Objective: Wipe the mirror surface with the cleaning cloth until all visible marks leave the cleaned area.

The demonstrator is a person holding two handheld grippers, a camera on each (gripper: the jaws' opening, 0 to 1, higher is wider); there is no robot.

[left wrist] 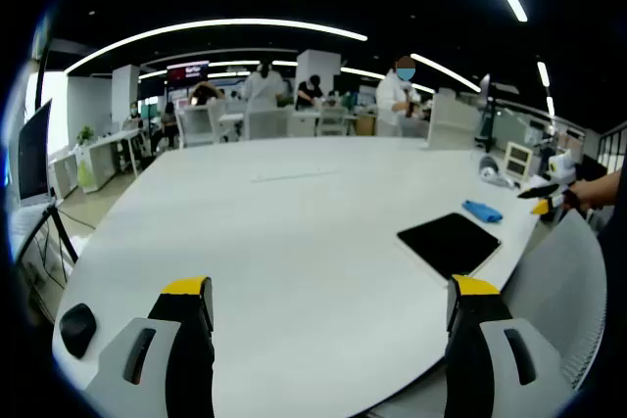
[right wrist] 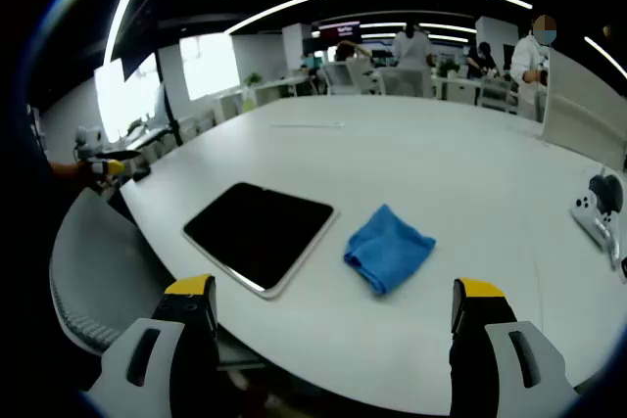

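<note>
A dark rectangular mirror (right wrist: pixel 260 232) with a pale rim lies flat on the white table (right wrist: pixel 421 154), close to its near edge. Just to the mirror's right sits a crumpled blue cleaning cloth (right wrist: pixel 389 247), apart from it. My right gripper (right wrist: pixel 333 289) hovers in front of both, open, with nothing between its jaws. My left gripper (left wrist: pixel 330 291) is open and empty over bare table, well left of the mirror (left wrist: pixel 451 242) and the cloth (left wrist: pixel 482 210). In the left gripper view the right gripper (left wrist: pixel 544 201) appears at the far right, held by a hand.
A black mouse (left wrist: pixel 76 325) lies near the table edge. A white controller-like device (right wrist: pixel 598 212) rests to the right of the cloth. A grey chair (right wrist: pixel 93 271) stands at the table's rim beside the mirror. Several people stand at desks far behind.
</note>
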